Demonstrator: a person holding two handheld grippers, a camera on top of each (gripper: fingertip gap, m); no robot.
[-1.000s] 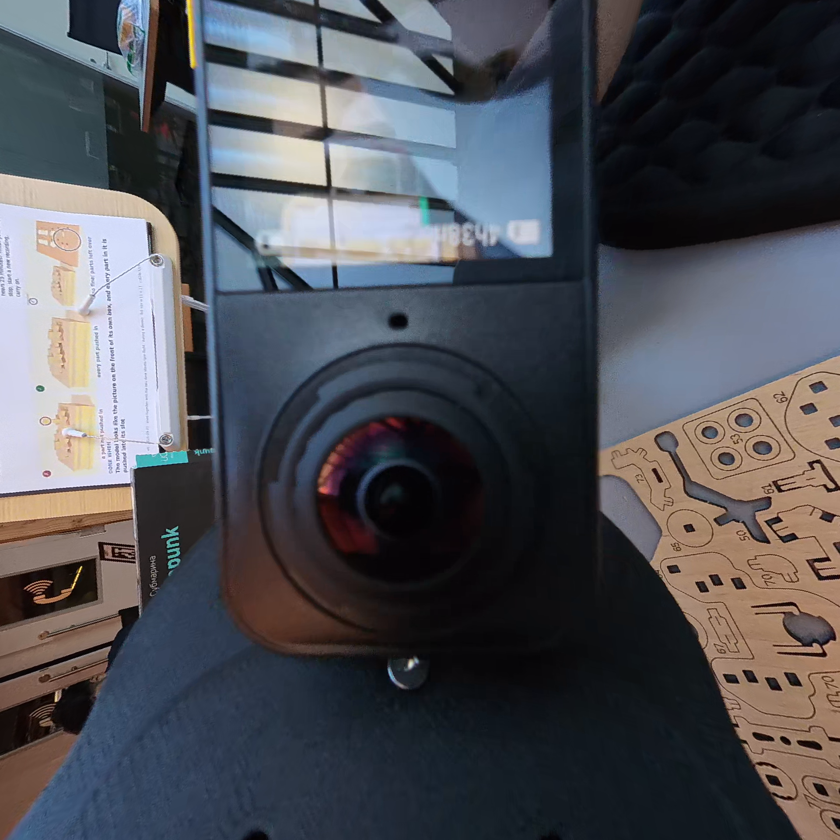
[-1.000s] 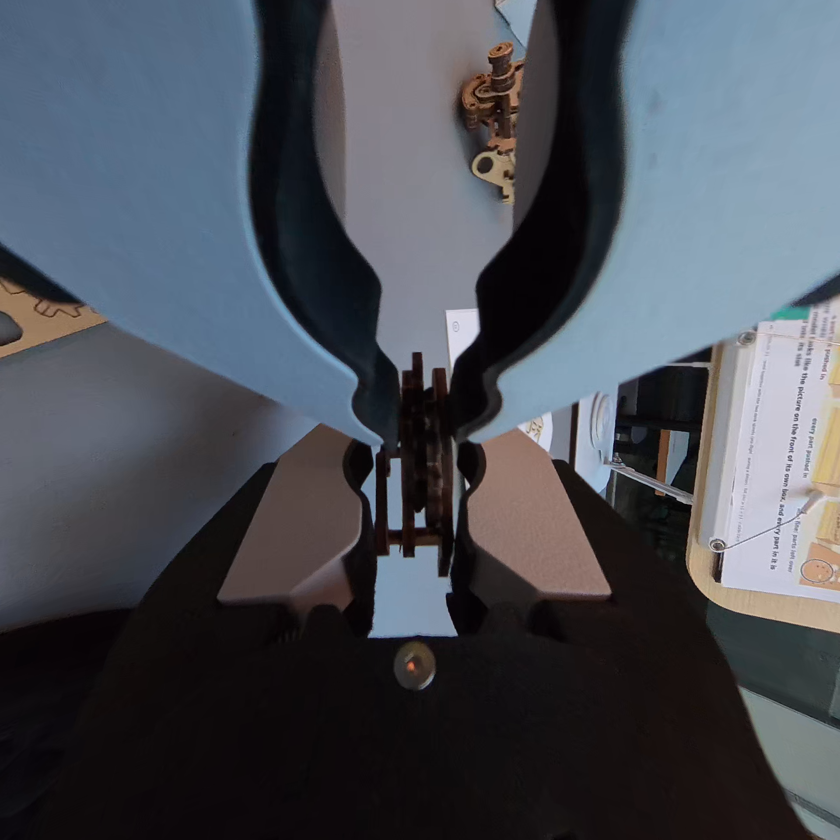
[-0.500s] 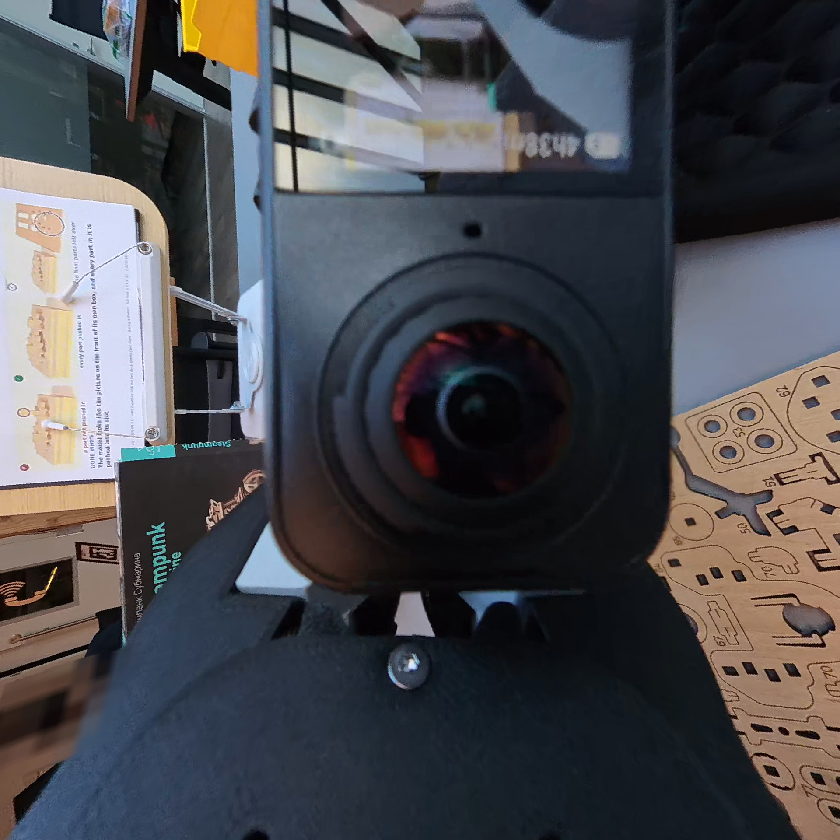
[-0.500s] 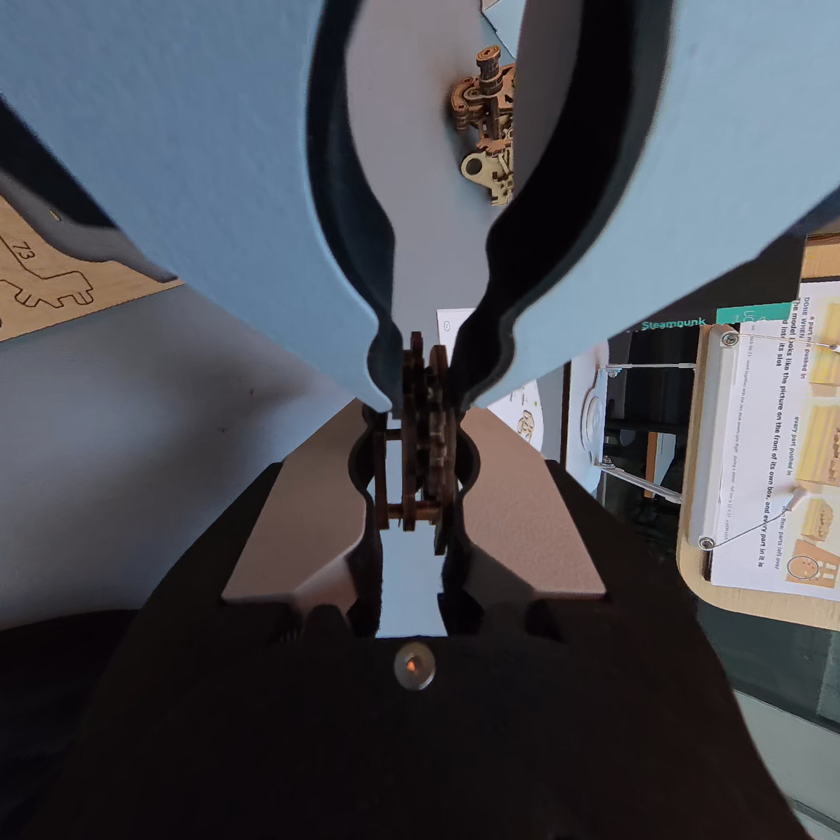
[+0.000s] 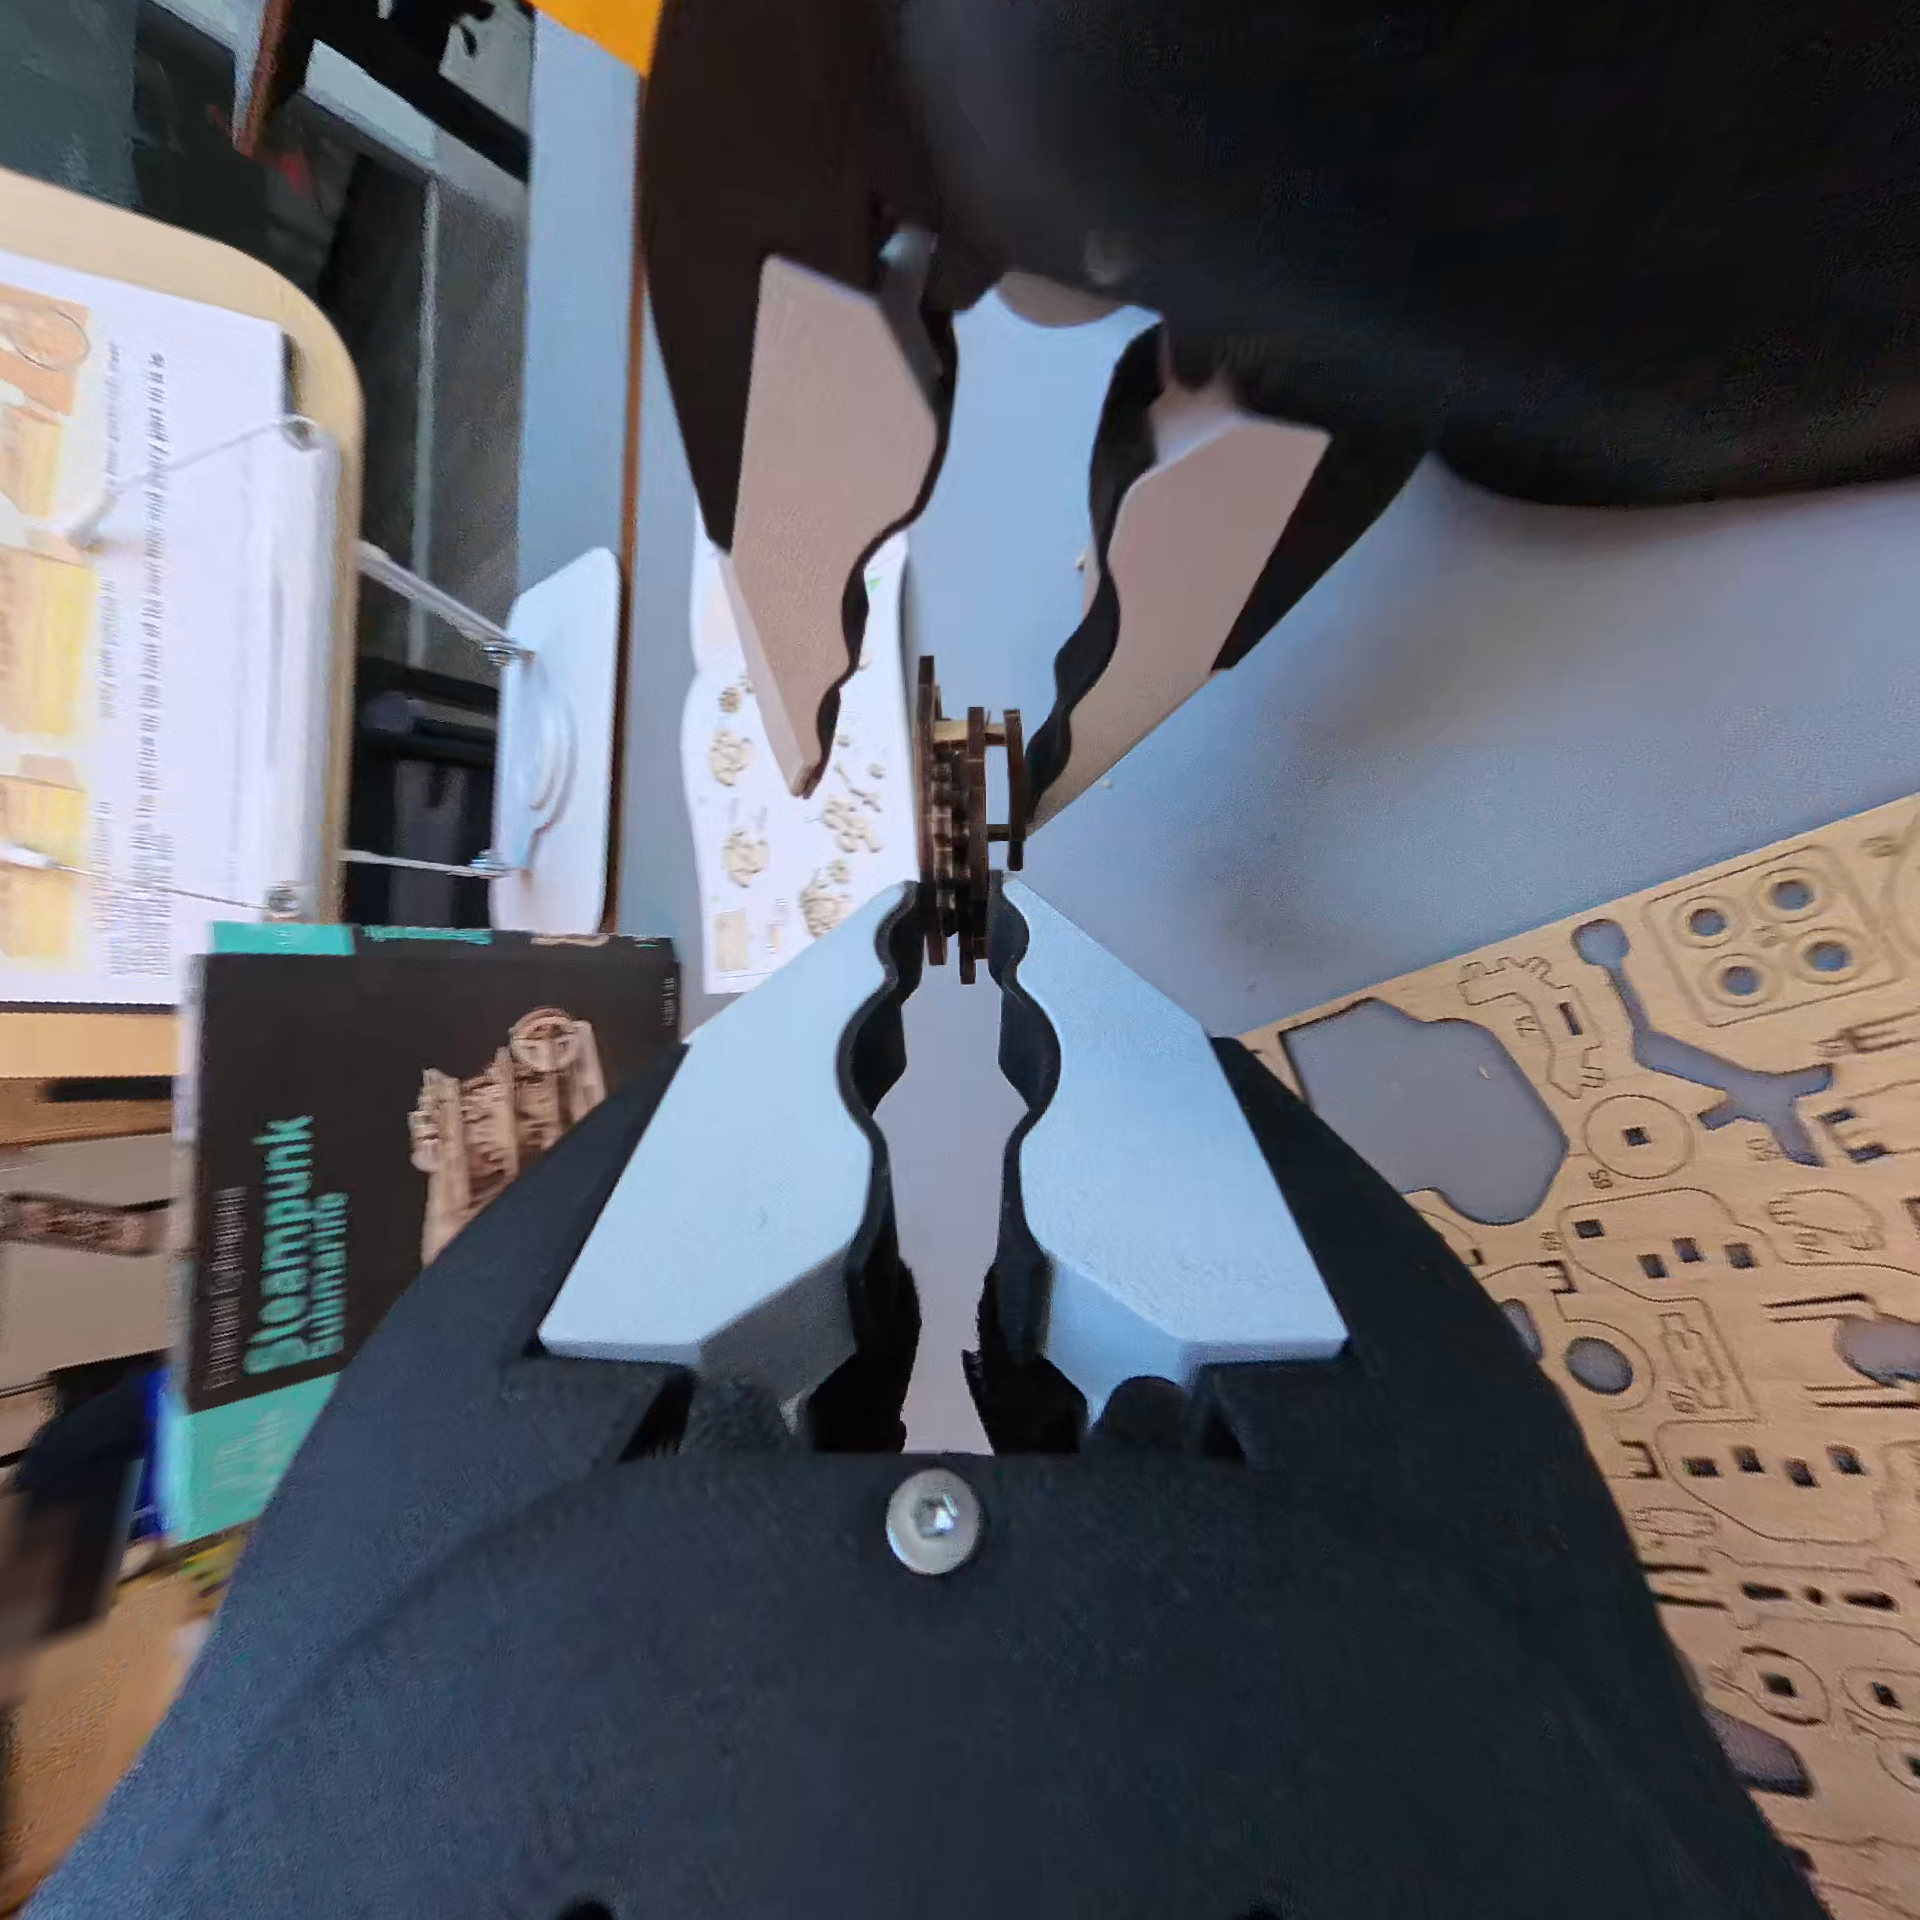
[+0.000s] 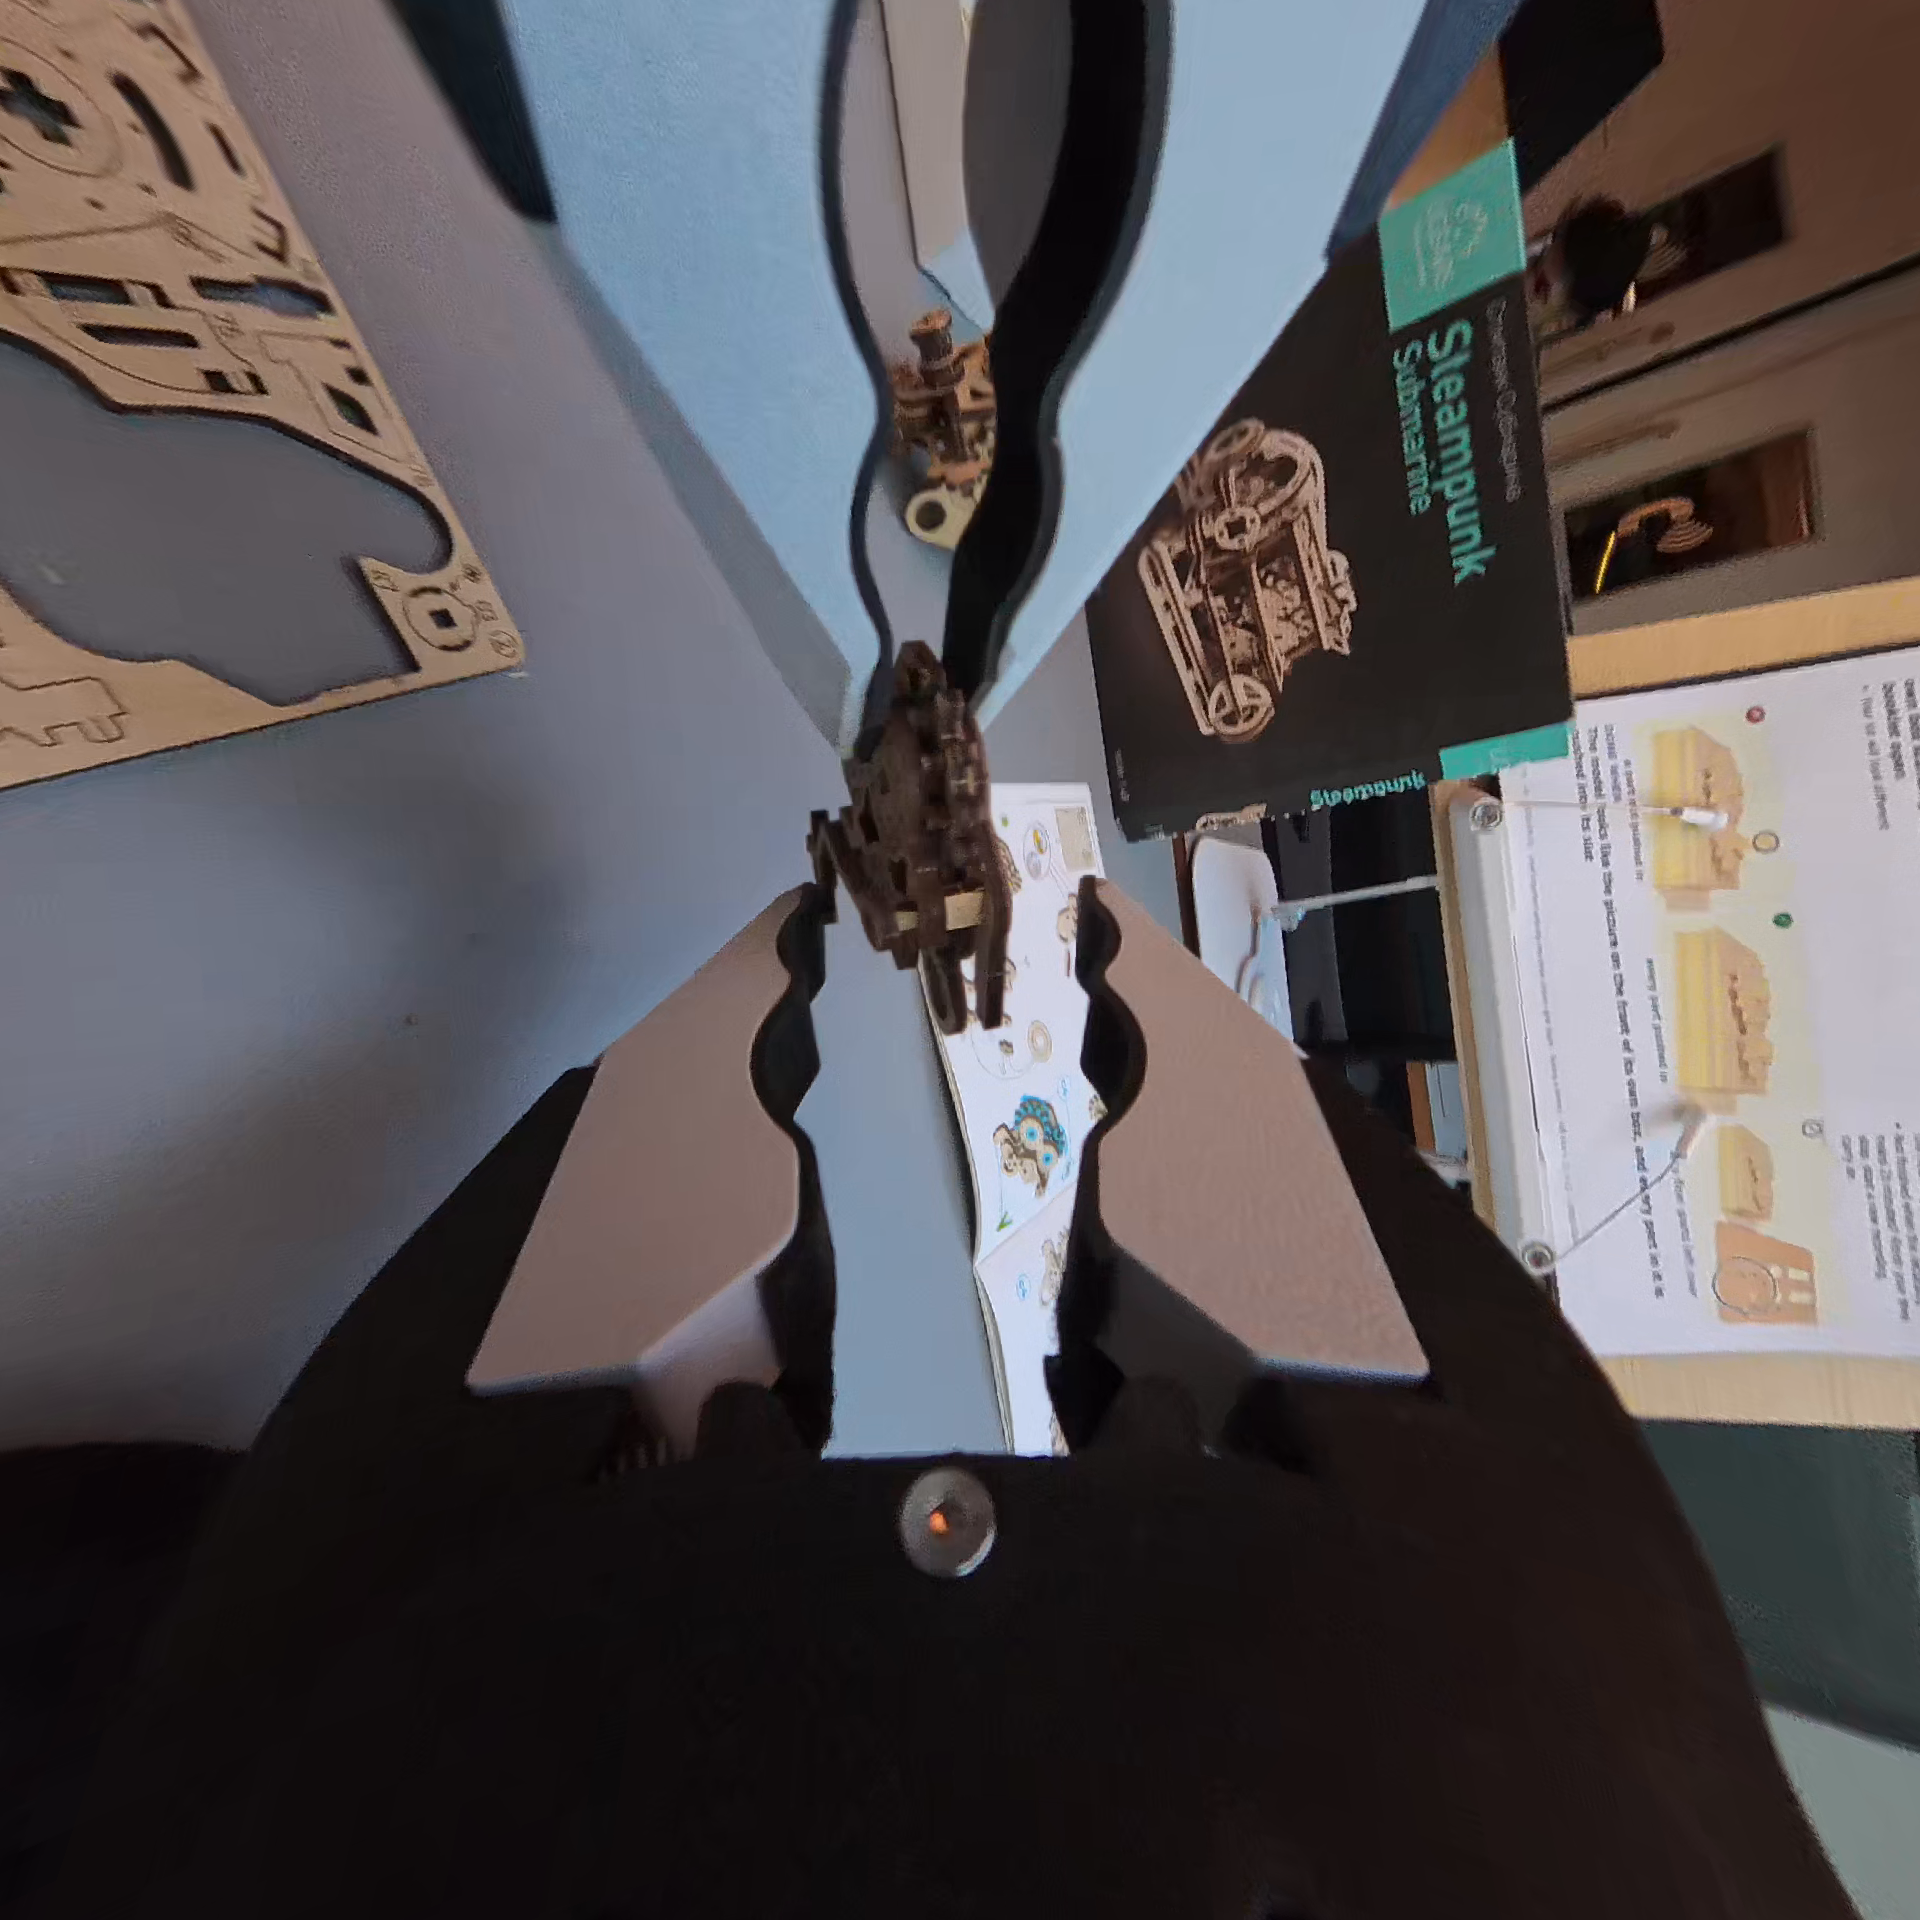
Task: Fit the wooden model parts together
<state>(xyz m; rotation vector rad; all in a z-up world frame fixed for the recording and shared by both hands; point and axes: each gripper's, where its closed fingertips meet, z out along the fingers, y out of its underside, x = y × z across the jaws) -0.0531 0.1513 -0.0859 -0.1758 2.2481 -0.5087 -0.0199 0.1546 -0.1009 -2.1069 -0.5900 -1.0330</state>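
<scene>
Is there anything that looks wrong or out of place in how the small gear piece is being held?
Nothing looks damaged or spilled. The wooden gear assembly is pinched only at its lower edge by the left gripper, so most of it sticks out unsupported. The right gripper is open around it, not gripping.

A: Where does the left gripper (image 5: 954, 914) sit?
B: It reaches toward twelve o'clock, its pale blue fingers (image 5: 1117, 1049) drawn close and pinching at the tips.

A: And the right gripper (image 6: 951, 904)?
B: It faces the left one from twelve o'clock in the left wrist view, its tan fingers (image 6: 665, 1132) spread apart; one tip touches what the left one pinches
</scene>
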